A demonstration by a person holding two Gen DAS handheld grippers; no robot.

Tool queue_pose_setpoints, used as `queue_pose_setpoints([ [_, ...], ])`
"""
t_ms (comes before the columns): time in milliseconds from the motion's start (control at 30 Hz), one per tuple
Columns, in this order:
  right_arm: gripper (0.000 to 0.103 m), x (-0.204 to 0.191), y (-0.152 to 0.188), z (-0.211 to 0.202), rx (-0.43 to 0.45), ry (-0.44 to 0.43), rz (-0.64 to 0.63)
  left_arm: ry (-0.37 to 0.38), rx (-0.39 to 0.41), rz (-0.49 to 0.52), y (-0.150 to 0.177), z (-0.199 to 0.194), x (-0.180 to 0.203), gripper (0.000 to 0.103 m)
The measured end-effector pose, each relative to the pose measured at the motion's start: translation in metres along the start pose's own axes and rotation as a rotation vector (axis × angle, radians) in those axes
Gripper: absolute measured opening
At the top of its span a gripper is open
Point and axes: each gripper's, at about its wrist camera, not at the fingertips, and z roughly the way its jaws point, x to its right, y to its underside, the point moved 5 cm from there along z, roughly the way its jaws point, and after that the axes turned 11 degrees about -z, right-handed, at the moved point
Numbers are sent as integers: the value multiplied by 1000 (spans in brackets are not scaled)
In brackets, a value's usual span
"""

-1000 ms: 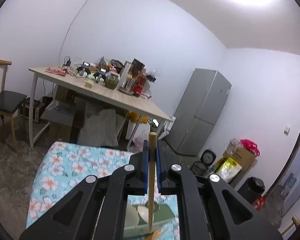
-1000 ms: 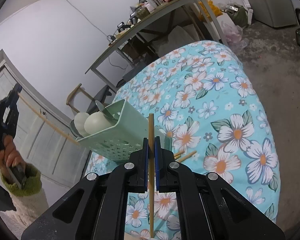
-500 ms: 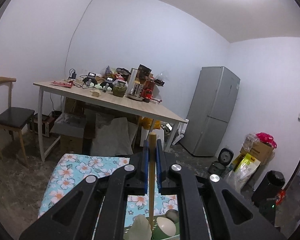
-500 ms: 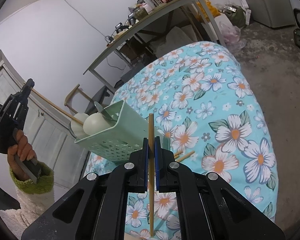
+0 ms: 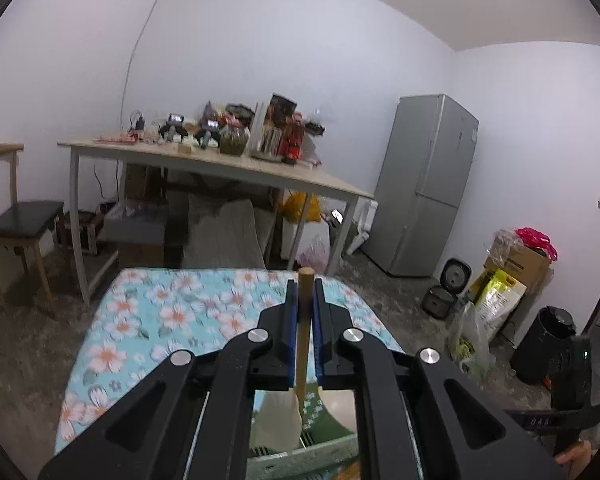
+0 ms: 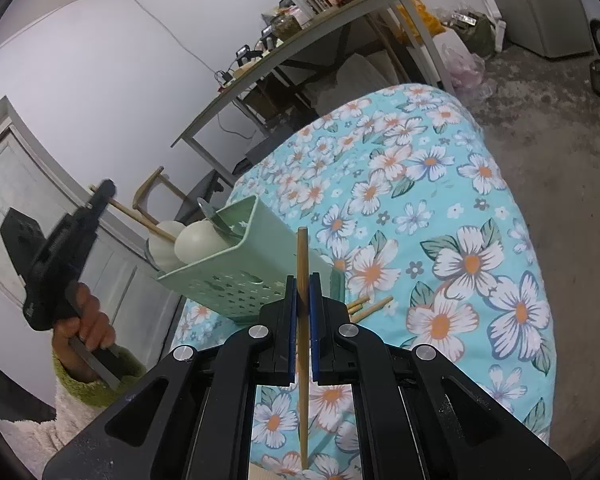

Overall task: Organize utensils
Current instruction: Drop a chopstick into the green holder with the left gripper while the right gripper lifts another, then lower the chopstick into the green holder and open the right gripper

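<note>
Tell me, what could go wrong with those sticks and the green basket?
The left gripper aims its chopstick into the green basket, already crowded with white spoons; the tip may jam against them or push the light basket over. The right gripper pinches its chopstick mid-length, so it could swing or slip. Loose chopsticks lie beside the basket and may roll.

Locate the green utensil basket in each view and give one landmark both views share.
Left wrist view: the basket is at the bottom centre, glimpsed between the gripper's arms, directly below the held chopstick.
Right wrist view: the basket sits left of centre on the floral cloth, with white spoons standing in it.
Shared landmark: the cluttered wooden table against the wall.
</note>
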Motion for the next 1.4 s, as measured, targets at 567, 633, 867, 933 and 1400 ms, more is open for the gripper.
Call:
queue_pose_setpoints([
  [567,4,-88,-88,-54,205,-77,-267,-103,4,-52,22,-42,-32,34],
  [633,4,-103,-101,-61,240,-95,-305,-112,1,-66,28,-50,-38,34],
  [867,4,-150,-145,-71,354,-128,-426,-125,-37,-113,56,-72,-48,34],
  [933,4,-159,-156,-63,362,-132,-440,-132,-48,-121,63,-76,-50,34],
  [1400,4,-193,-169,10,335,-30,-603,-154,-53,-149,76,-90,-62,34],
])
